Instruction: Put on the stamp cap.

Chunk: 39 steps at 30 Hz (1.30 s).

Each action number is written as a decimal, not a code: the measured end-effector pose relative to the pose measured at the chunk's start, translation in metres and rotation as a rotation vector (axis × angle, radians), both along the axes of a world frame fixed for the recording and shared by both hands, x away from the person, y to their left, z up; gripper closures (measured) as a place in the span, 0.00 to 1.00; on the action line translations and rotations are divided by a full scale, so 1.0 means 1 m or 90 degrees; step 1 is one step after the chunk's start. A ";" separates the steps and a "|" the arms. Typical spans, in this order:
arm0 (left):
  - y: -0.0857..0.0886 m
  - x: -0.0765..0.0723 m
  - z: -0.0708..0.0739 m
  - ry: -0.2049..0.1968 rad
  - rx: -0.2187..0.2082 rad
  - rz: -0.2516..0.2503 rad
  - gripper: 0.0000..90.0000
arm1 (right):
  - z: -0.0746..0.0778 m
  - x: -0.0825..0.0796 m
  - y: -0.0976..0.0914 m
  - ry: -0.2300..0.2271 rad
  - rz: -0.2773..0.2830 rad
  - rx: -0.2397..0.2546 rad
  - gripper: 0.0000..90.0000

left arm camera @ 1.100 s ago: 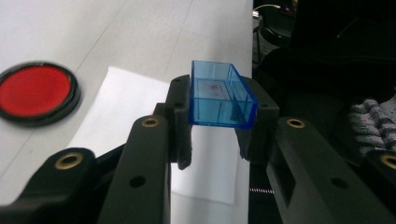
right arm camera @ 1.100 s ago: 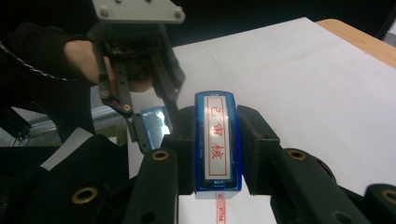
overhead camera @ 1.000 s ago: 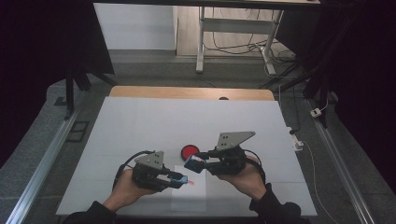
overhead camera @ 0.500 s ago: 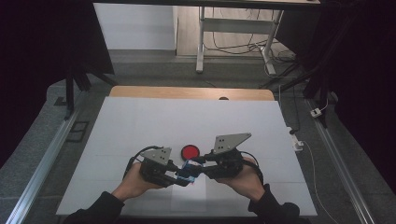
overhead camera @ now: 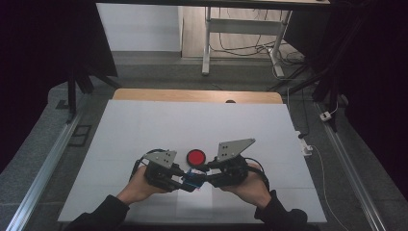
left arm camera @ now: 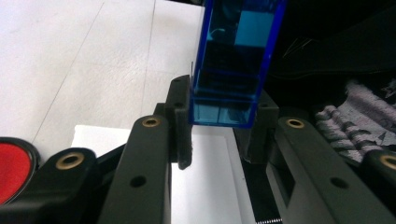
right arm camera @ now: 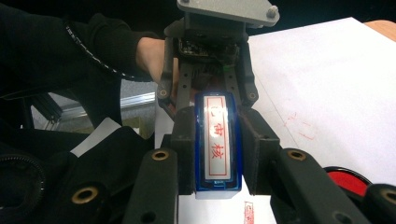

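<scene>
A blue see-through stamp (overhead camera: 194,179) hangs just above the table between both grippers. In the right gripper view its white face (right arm camera: 217,140) carries red characters in a red frame. My right gripper (right arm camera: 217,156) is shut on the near end of its blue casing. My left gripper (overhead camera: 184,180) comes from the left and is shut on the other end; in the left gripper view the blue block (left arm camera: 232,70) stands between the pads (left arm camera: 181,121). In the high view the right gripper (overhead camera: 206,177) meets it tip to tip.
A round red ink pad (overhead camera: 196,157) lies just beyond the grippers. A white paper sheet (left arm camera: 205,186) lies under them, with a red stamp print (right arm camera: 250,210) and faint red marks (right arm camera: 299,126). The white tabletop (overhead camera: 192,120) has a wooden far edge (overhead camera: 192,95).
The left gripper has shifted a little to the right and away from the person, closer to the right gripper. The right gripper has stayed in place, and the stamp stays held.
</scene>
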<state>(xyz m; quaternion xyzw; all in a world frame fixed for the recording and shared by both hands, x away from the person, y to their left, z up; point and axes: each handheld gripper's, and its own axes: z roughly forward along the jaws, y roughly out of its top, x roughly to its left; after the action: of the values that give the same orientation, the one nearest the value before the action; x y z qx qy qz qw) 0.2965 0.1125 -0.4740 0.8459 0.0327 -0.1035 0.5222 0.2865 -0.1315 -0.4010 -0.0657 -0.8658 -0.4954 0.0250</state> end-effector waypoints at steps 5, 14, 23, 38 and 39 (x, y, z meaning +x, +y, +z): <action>0.002 0.000 0.000 -0.005 -0.021 -0.003 0.77 | 0.000 0.000 0.000 0.005 0.000 0.008 0.78; 0.003 -0.002 0.003 -0.022 -0.042 -0.004 0.77 | -0.001 0.003 -0.003 0.033 0.003 0.046 0.78; 0.000 -0.001 0.001 -0.020 -0.026 0.009 0.75 | 0.000 0.001 -0.001 0.012 -0.010 0.024 0.78; 0.000 -0.006 0.003 -0.031 0.034 0.074 0.53 | 0.001 0.002 -0.005 -0.003 -0.023 0.023 0.78; 0.000 -0.007 0.004 -0.033 0.036 0.079 0.52 | 0.001 0.002 -0.005 -0.004 -0.024 0.022 0.78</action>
<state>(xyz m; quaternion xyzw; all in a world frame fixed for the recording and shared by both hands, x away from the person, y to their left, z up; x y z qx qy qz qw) 0.2894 0.1128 -0.4702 0.8589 0.0747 -0.0479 0.5044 0.2886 -0.1366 -0.4003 -0.0802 -0.8556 -0.5112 0.0137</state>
